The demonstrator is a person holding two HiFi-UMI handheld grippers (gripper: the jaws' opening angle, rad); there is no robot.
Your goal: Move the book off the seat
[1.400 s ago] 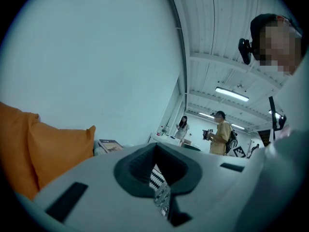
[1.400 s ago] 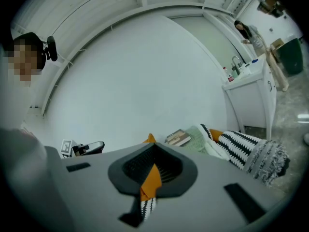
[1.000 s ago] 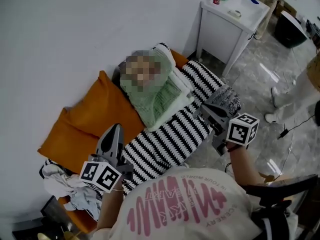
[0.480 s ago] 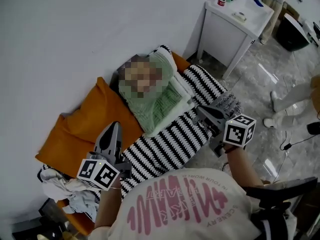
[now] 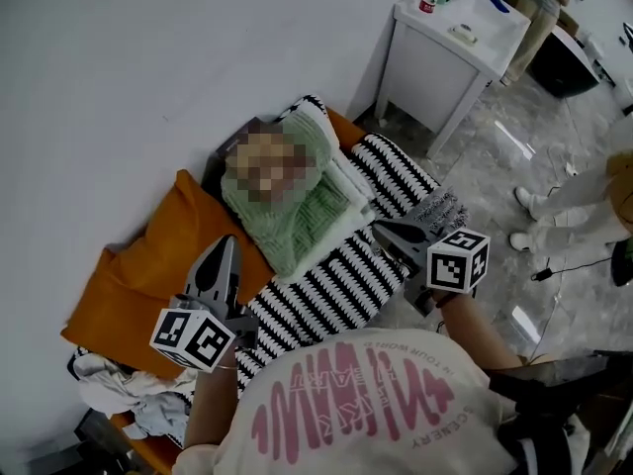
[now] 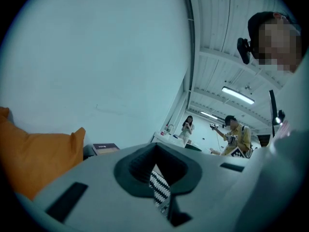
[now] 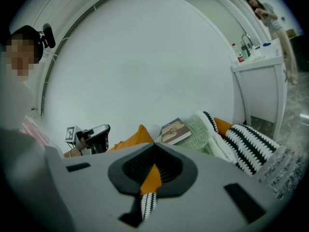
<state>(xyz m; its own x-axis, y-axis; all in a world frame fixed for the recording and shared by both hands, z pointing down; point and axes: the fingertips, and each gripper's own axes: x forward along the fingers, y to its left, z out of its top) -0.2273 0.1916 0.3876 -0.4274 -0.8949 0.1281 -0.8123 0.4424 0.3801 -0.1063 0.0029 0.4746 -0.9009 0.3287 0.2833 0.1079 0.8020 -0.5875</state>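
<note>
Book point(image 7: 175, 131) atop the blanket point(image 5: 316, 211)
Blanket lies on the throw point(image 5: 341, 275); cushion point(image 5: 148, 265) at the head view's left, table point(image 5: 435, 67) farther right, wall point(image 5: 148, 67) behind them.

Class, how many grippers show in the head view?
2: left gripper beside the orange cushion, right gripper over the striped blanket. None seems hidden.

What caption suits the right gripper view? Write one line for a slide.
Shut right gripper aimed at the book resting on a green blanket, not yet reached.
</note>
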